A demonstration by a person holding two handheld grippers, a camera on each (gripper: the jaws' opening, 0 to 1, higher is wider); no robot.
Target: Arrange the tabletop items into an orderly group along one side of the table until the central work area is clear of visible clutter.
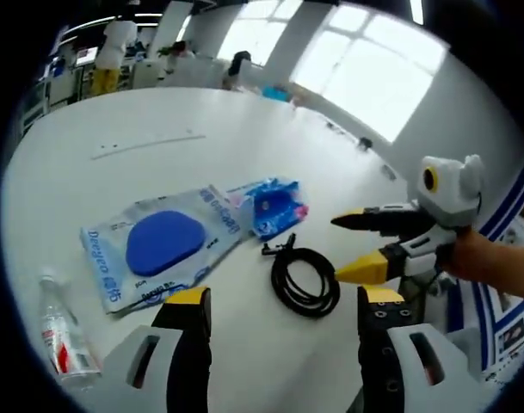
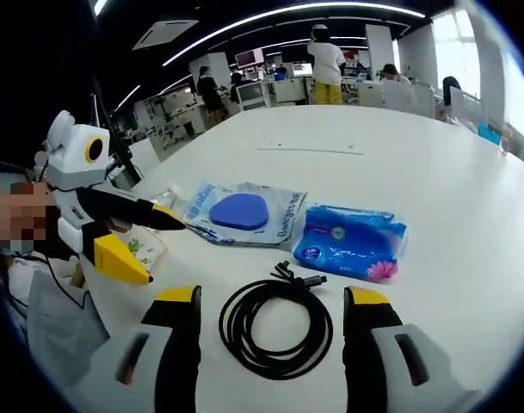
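Cable (image 2: 277, 327) lies coiled on the table (image 2: 434, 155) just ahead of our right gripper (image 2: 274, 344), between its spread, empty jaws, likely our next pick. Our left gripper (image 1: 283, 331) is released too, with a pouch (image 1: 163, 245) reading "Deeyeo", we think, ahead-left.

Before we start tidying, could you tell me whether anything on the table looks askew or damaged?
Nothing looks damaged or spilled. The clear bottle lies on its side, apart from the black cable, blue tissue pack and clear packet.
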